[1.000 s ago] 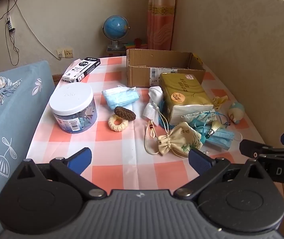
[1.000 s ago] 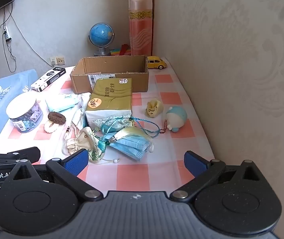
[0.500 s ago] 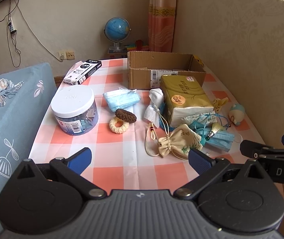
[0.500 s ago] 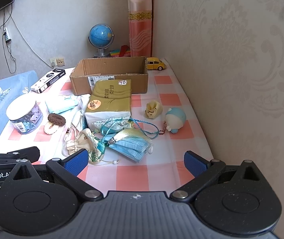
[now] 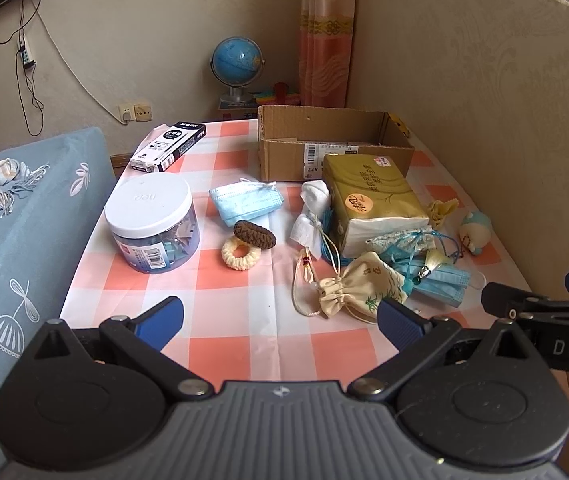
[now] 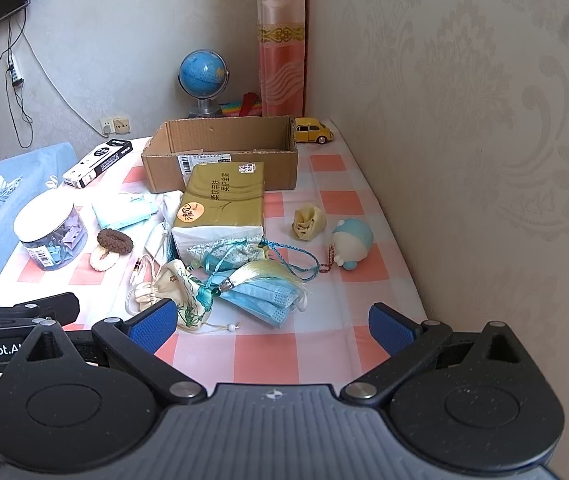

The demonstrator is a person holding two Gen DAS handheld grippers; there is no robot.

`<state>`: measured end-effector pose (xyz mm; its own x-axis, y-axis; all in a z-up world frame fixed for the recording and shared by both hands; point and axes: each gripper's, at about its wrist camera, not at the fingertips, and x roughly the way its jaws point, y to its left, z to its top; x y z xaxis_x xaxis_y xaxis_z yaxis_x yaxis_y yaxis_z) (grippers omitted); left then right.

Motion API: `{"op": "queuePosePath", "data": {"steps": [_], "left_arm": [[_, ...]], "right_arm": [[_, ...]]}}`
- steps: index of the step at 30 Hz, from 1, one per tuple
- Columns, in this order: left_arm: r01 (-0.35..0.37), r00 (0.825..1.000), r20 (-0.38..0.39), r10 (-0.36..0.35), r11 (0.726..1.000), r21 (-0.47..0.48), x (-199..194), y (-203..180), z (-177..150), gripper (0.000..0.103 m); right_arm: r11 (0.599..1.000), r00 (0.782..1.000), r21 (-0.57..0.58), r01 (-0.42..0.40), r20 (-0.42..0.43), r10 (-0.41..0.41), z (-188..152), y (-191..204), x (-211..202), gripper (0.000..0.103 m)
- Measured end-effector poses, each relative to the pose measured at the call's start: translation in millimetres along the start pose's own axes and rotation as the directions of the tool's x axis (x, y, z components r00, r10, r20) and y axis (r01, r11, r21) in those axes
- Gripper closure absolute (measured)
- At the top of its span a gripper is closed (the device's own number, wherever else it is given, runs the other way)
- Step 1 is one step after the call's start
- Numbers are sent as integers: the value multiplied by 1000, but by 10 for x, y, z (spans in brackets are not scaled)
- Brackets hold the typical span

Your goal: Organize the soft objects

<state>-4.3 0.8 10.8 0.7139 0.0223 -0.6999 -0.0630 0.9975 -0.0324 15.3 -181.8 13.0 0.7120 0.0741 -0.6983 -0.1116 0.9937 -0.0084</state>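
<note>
Soft things lie scattered on the checked tablecloth (image 5: 244, 344): a cream drawstring pouch (image 5: 358, 290) (image 6: 172, 286), blue face masks (image 5: 246, 204) (image 6: 262, 300), a brown scrunchie (image 5: 254, 234) on a cream one (image 5: 240, 256), a gold tissue pack (image 5: 372, 204) (image 6: 222, 204), white cloth (image 5: 312, 212) and a blue round plush (image 6: 352, 242). An open cardboard box (image 5: 332, 142) (image 6: 224, 152) stands behind them. My left gripper (image 5: 280, 318) and right gripper (image 6: 272, 322) are both open and empty, held above the near table edge.
A clear jar with a white lid (image 5: 152, 222) stands at the left. A black and white carton (image 5: 168, 146) lies at the back left. A yellow toy car (image 6: 312, 130) sits by the wall. A globe (image 6: 203, 76) stands behind the table. A blue bed (image 5: 12, 232) borders the left edge.
Both grippers have drawn back and risen a little, so the table's objects look slightly farther away. Nothing on the table has moved.
</note>
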Motion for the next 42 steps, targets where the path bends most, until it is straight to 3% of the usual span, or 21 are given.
{"op": "queuePosePath", "data": {"steps": [26, 37, 42], "left_arm": [[8, 1000, -2, -8, 1000, 3, 43, 20, 35, 1], [63, 998, 6, -63, 998, 7, 172, 44, 54, 1], [76, 997, 22, -78, 996, 54, 254, 11, 45, 1]], "right_arm": [[1000, 1000, -22, 4, 8, -4, 32, 3, 25, 0], [997, 998, -76, -25, 50, 29, 27, 9, 91, 0], [994, 997, -103, -35, 60, 41, 0, 5, 157, 0]]}}
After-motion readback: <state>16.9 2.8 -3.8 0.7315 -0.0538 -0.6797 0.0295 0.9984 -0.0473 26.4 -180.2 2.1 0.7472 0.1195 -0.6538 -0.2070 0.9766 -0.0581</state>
